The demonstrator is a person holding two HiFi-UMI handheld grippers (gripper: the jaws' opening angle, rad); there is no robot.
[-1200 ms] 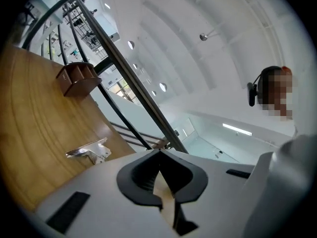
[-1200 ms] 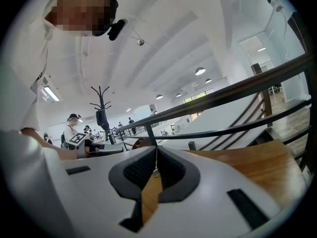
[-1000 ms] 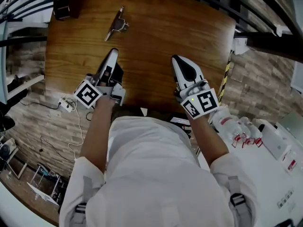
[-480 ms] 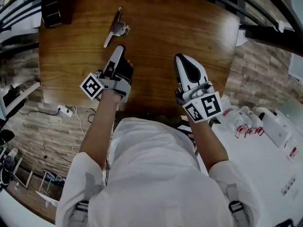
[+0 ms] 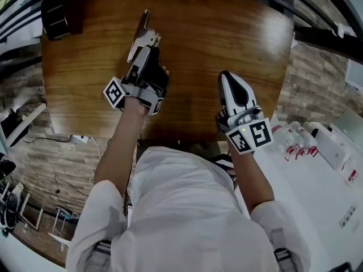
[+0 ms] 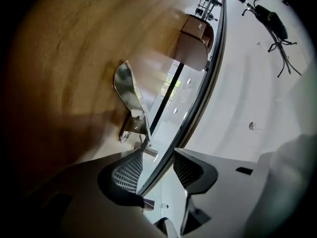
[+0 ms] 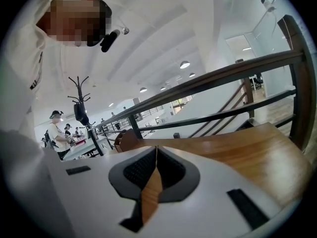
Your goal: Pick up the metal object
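Jaws opening and empty, the left gripper (image 6: 157,168) may shove the flat metal object (image 6: 130,94) at 12 o'clock away; the right gripper (image 7: 156,170) is closed.

Bright, even indoor light from ceiling lamps (image 7: 184,64). Glare on counter (image 5: 271,38) at far right corner, head view. Broad soft shadow on counter in left gripper view. Fisheye bending and black vignette at all edges. Metal object (image 6: 130,90) slightly blurred.
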